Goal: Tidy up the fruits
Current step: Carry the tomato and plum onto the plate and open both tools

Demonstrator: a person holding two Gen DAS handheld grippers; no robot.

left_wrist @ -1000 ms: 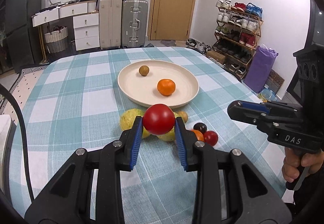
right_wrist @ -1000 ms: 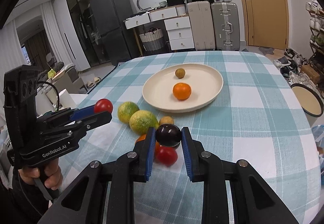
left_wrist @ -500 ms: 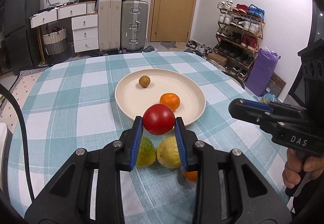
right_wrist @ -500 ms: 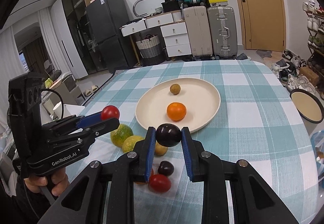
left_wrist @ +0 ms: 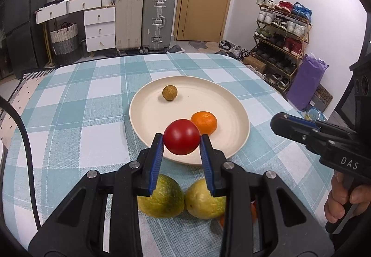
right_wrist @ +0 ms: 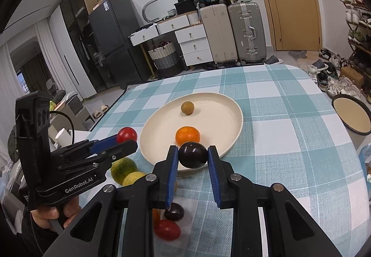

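Note:
My left gripper is shut on a red tomato and holds it over the near rim of the cream plate. My right gripper is shut on a dark plum above the plate's near edge. The plate holds an orange mandarin and a small brown fruit. Two yellow-green citrus fruits lie on the cloth below my left gripper. In the right wrist view a second dark plum and a red tomato lie under my fingers.
The table has a teal checked cloth. The right gripper's body shows at the right of the left view; the left gripper's body at the left of the right view. A round stool stands beside the table's right side.
Both grippers have moved forward and up with their fruits, from over the fruit pile to the plate's near rim. The pile now lies under the fingers.

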